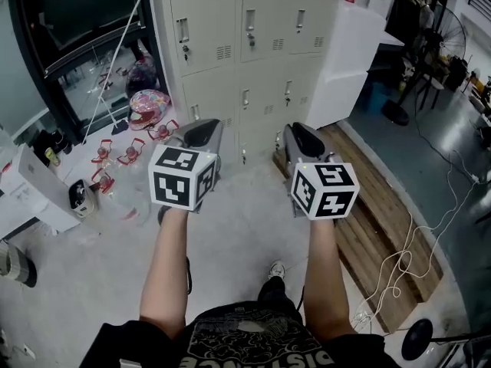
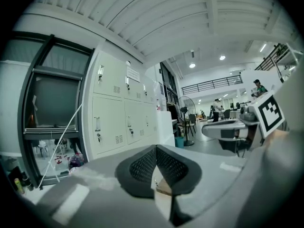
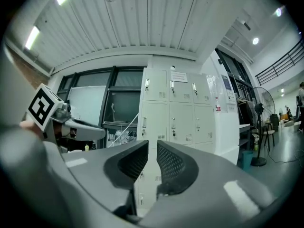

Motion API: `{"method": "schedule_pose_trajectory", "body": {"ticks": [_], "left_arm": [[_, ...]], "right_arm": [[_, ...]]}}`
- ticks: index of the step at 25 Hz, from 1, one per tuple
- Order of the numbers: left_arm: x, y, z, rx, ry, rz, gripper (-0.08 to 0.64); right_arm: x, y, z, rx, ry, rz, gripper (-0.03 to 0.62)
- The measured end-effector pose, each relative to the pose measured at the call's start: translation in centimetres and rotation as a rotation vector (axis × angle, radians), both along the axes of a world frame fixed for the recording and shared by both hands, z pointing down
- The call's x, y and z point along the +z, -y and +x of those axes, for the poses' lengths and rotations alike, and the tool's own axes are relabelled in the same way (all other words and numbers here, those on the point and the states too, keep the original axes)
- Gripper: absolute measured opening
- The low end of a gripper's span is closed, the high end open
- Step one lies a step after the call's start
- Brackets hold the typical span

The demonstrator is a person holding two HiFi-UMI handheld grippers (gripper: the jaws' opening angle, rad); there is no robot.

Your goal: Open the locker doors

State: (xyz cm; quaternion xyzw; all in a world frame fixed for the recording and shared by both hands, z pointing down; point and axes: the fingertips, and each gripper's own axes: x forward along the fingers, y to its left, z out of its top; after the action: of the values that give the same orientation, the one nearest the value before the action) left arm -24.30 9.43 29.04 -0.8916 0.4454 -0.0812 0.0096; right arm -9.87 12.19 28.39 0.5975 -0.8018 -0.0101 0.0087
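Lockers point(image 1: 253, 44) far ahead, doors all shut, fronts toward near side. Long axis of each door upright; handles point(image 1: 182, 31) upright too. Left gripper point(image 1: 201, 135) roughly level, aimed at lower row, well apart from doors; jaw tips together, nothing held. Right gripper point(image 1: 307, 140) just beside it, level; jaws parted by narrow slit, empty. Pink helmet point(image 1: 148, 107) on floor left of lockers. Wooden pallet point(image 1: 383, 213) at right.

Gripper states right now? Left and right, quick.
Left gripper: closed, tips together, nothing held.
Right gripper: slightly open, narrow gap between the jaws, empty.
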Motion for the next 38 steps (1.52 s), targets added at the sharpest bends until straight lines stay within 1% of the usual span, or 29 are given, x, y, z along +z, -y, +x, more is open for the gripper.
{"method": "schedule_pose_trajectory", "body": {"ticks": [4,9,12,15,24,29,38], "left_arm": [[-0.3,2.4,1.3,-0.025,0.006,0.006,0.003],[-0.8,6.3,3.6,-0.056,0.017,0.01,0.003],[-1.4,8.5,5.0,-0.074,0.01,0.01,0.003],[-1.8,10.5,6.4,-0.088,0.019,0.011,0.003],[-2.4,15.9,9.8,-0.147,0.026,0.011,0.003],[-2.3,18.4,11.5,-0.176,0.025,0.009,0.003],[-1.8,21.2,13.2,-0.24,0.033,-0.003,0.003]], "right_arm": [[-0.1,2.6,1.5,-0.026,0.002,0.001,0.076],[-0.4,6.7,4.1,-0.062,-0.002,-0.007,0.124],[-0.9,9.2,5.9,-0.08,0.001,-0.011,0.137],[-1.1,11.6,7.6,-0.093,0.006,-0.021,0.163],[-1.7,17.6,11.2,-0.154,-0.004,-0.024,0.214],[-1.4,20.6,12.8,-0.187,-0.009,-0.037,0.26],[-0.8,24.1,14.8,-0.238,-0.006,-0.046,0.278]]}}
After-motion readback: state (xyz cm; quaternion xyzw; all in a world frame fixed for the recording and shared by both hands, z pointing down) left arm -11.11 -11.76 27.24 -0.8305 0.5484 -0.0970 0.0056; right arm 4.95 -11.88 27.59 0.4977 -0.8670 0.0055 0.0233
